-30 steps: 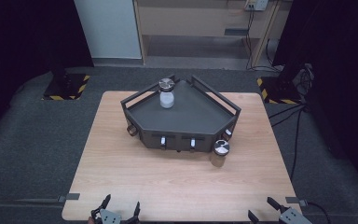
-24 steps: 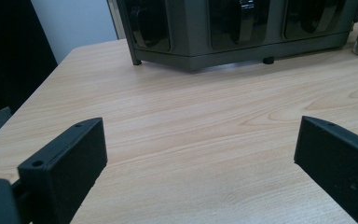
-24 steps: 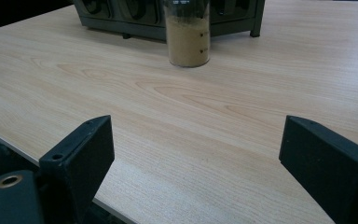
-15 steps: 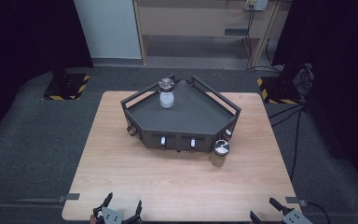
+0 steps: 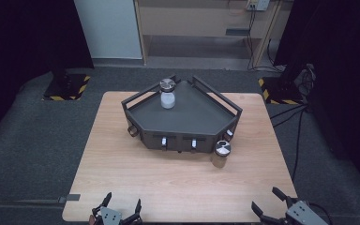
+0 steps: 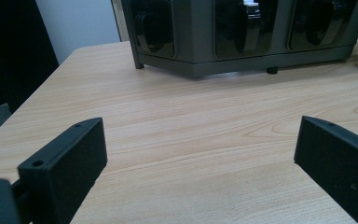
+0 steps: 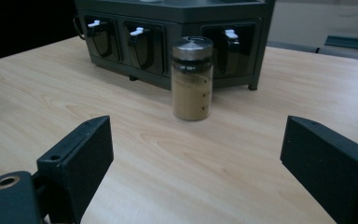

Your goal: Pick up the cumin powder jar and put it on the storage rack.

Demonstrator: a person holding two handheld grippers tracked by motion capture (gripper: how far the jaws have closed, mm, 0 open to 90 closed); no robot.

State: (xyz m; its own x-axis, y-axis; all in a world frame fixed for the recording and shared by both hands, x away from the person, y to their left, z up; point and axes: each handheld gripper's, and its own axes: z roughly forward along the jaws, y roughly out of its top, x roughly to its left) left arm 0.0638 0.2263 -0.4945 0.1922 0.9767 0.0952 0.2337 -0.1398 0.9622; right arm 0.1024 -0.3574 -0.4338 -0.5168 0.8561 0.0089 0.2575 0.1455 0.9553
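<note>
— See the right gripper [image 5: 275, 202] at the near edge of the pale wooden table [image 5: 122, 154]? Jaws spread wide, nothing in them, lined up on the glass spice jar with the silver cap and brown powder [image 7: 192, 78].

— Where does the jar stand?

— On the table, just in front of the dark grey corner-shaped spice rack [image 5: 183, 119], near its right end. That's my worry: it's tall and narrow, so a jaw clipping it on the way in would likely tip it or knock it against the rack.

— And the left gripper [image 5: 121, 208]?

— Also spread wide and empty, low at the near edge, facing the rack's left front. Well apart from the jar.

— Anything in the way?

— Bare table between the jaws and the jar. Behind it, though, the rack's white-tabbed front slots [image 7: 139, 31] sit close, so overshooting would bump them. A second jar, white-filled with a silver cap [image 5: 168, 93], stands on top of the rack at the back, clear of it all.
</note>
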